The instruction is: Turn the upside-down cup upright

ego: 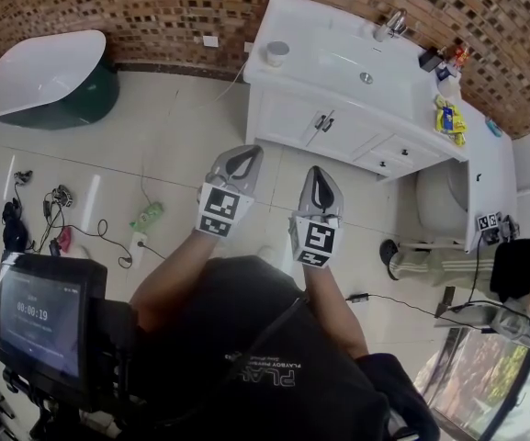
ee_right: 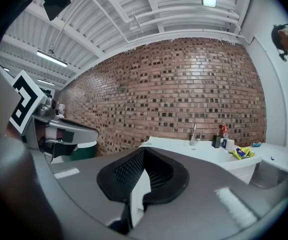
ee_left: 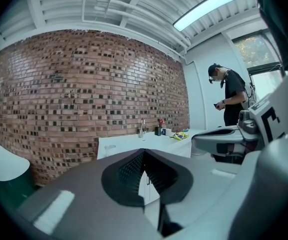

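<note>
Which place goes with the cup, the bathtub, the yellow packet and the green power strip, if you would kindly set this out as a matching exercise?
Things:
1. cup
2. bathtub
3. yellow packet
4. green power strip

Places:
A. on the floor tiles
B. on the vanity top, right of the basin
C. on the vanity top's left corner
D. by the brick wall, far left in the head view

Pairs: 1-C; 2-D; 3-B; 4-A

Grey L claw (ego: pixel 243 157) & R claw (ego: pixel 319 178), b&w marker cubes (ego: pixel 219 212), black tee (ego: pixel 246 361).
</note>
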Available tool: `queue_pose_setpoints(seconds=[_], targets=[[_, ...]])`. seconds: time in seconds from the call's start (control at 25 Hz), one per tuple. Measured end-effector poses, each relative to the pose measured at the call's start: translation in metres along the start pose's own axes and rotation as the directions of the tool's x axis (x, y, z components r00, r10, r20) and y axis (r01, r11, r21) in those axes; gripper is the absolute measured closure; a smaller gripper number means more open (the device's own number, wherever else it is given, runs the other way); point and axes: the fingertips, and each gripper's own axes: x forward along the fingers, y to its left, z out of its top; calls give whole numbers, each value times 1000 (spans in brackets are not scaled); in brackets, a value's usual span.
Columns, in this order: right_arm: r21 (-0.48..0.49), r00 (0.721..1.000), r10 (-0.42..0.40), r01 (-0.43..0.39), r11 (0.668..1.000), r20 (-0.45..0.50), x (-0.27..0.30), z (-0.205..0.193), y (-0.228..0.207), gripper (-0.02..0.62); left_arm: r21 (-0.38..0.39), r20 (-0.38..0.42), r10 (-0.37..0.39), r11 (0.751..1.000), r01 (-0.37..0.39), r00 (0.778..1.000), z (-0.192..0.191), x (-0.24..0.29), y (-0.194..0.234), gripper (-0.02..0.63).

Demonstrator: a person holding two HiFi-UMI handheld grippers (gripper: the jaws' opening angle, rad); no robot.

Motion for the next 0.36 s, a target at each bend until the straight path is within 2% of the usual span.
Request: queue_pose_setpoints(seconds=[0.36], targets=[[0, 1000, 23, -23, 1000, 9, 2, 0, 5, 583, 18, -5, -9, 1000, 9, 1000, 2, 1, -3, 607]])
